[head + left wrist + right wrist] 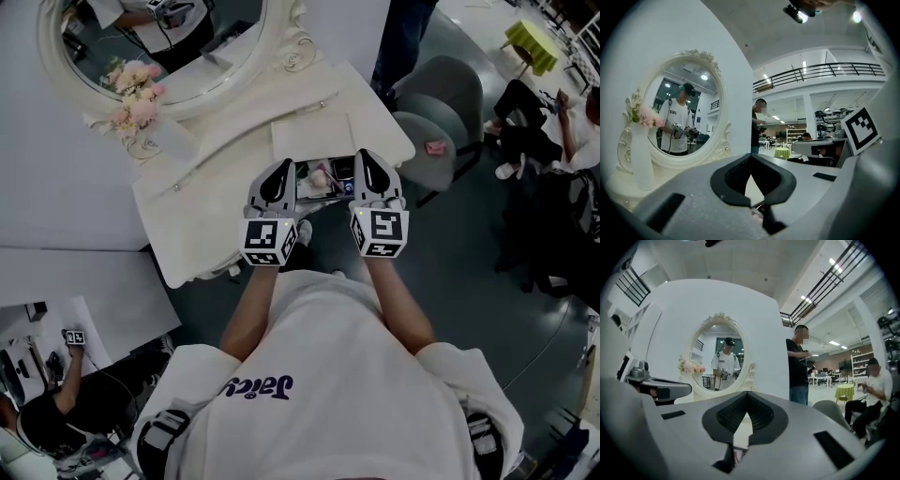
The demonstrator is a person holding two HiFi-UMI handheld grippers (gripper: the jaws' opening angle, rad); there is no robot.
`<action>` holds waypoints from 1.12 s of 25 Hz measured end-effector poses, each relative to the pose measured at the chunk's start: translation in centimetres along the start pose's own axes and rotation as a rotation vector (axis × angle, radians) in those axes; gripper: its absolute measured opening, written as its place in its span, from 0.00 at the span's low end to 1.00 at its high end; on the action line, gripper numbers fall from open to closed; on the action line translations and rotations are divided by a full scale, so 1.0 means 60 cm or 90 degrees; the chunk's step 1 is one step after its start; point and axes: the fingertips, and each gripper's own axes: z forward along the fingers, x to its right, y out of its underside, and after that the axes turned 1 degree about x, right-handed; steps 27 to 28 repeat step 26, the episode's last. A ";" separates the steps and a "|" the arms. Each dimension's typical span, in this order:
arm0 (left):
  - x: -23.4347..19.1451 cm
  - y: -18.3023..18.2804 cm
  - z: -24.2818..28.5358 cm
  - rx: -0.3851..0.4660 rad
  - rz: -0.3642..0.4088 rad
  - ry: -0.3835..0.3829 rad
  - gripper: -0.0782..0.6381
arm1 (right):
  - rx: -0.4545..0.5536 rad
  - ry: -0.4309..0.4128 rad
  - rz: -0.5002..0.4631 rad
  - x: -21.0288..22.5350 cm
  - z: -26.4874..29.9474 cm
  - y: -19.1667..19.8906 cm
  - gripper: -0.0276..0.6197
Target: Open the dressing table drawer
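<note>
Fingers of the right gripper are pressed together on nothing, and the left gripper is likewise closed tip to tip and empty; both are held level, side by side, over the open drawer.

One white dressing table fills the middle of the head view. Its one oval mirror stands at the back (the glass reflects the person holding the two grippers), and grey seating is just beside its right end. The one drawer is pulled out of the table's front toward the person, open face up. Its long axis lies along the front edge, across the line the grippers point. Small items, some pink, lie inside it and show between the two grippers. One vase of pink flowers stands on the tabletop by the mirror's left rim.
</note>
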 end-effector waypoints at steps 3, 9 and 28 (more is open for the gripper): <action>-0.014 -0.012 -0.004 0.000 0.025 -0.019 0.13 | -0.002 0.007 -0.011 -0.003 -0.001 -0.013 0.05; -0.022 -0.020 -0.006 0.007 0.027 -0.041 0.13 | 0.000 -0.009 -0.001 -0.004 -0.006 -0.020 0.05; -0.025 0.067 0.002 -0.082 -0.068 -0.005 0.13 | -0.066 0.019 0.037 0.016 0.001 0.034 0.05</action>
